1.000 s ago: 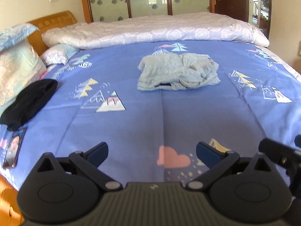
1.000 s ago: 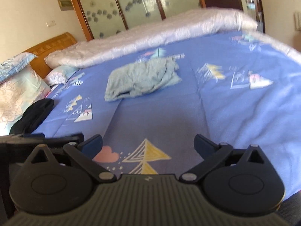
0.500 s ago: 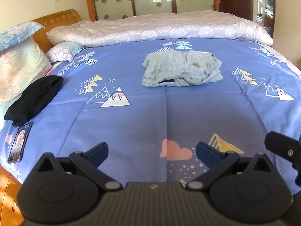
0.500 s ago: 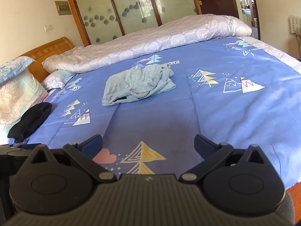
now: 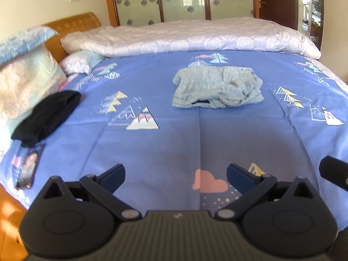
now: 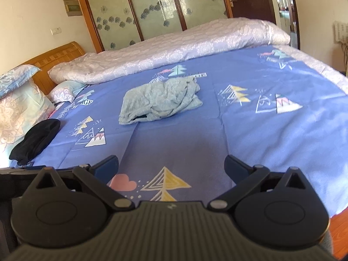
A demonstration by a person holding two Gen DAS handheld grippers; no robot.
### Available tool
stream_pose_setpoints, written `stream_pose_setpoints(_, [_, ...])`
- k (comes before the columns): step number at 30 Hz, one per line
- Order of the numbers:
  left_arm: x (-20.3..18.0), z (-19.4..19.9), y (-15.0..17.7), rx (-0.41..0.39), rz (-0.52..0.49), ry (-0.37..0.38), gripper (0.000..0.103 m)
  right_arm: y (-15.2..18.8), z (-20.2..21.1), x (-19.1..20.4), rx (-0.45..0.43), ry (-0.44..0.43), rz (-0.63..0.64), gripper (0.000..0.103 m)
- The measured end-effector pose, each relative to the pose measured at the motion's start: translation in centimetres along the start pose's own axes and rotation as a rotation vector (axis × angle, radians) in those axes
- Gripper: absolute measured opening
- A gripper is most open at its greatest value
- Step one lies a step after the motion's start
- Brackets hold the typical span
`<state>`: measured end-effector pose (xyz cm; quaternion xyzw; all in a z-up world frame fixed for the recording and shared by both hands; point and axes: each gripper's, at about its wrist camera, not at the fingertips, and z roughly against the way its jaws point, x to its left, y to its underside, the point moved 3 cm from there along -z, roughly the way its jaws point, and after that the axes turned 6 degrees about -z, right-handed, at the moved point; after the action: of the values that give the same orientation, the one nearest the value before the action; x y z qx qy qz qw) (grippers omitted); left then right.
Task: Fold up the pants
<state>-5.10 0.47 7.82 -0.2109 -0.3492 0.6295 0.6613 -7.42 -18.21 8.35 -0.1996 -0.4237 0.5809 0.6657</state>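
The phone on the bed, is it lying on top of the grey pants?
No, the phone lies near the bed's edge, far from the grey pants.

The right gripper point(image 6: 171, 169) hangs wide-jawed over the near blue sheet point(image 6: 261, 134). Crumpled grey pants point(image 6: 158, 101) lie farther off, mid-bed; a black garment point(image 6: 34, 140) lies far left.

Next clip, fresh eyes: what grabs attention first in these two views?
A crumpled pale grey pair of pants lies alone mid-bed on the blue patterned sheet, well beyond both open claws, left claw and right claw. A black garment and a phone sit near the bed's left edge by the pillows.
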Motion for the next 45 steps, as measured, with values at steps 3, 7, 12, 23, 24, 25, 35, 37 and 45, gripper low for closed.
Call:
stream_pose_setpoints(3, [-0.1,0.3,-0.2,-0.012,-0.007,0.006,0.103,-0.2,0.0,0.2,-0.010,0.012,0.025,0.103])
stream_pose_setpoints(7, [-0.2,0.8,-0.5,-0.036,-0.030,-0.029,0.103,-0.9,0.0,0.3,-0.013,0.022,0.049,0.103])
stream_pose_setpoints(12, [-0.3,1.2,-0.8,-0.062,-0.056,-0.061,0.103,-2.0,0.2,0.3,-0.028,0.030,0.024,0.103])
stream_pose_setpoints(23, [0.0,0.9,-0.7,-0.009,-0.042,-0.064,0.103,-2.1,0.0,0.8,0.001,0.033,0.038,0.103])
stream_pose_setpoints(24, [0.0,0.9,-0.7,-0.010,-0.045,-0.065,0.103,-2.2,-0.1,0.8,0.001,0.030,0.039,0.103])
stream_pose_setpoints(25, [-0.1,0.9,-0.7,-0.009,-0.047,-0.066,0.103,-2.2,-0.1,0.8,0.003,0.029,0.039,0.103])
stream_pose_setpoints(35, [-0.1,0.7,-0.4,0.020,-0.053,-0.079,0.103,-2.0,-0.3,1.5,0.018,0.050,0.117,0.103])
stream_pose_setpoints(37, [-0.2,0.7,-0.3,0.022,-0.054,-0.081,0.103,-1.8,-0.3,1.5,0.007,0.066,0.130,0.103])
stream_pose_setpoints(45, [0.3,0.0,0.0,0.057,-0.037,-0.064,0.103,-1.8,-0.5,0.7,0.004,0.090,0.054,0.103])
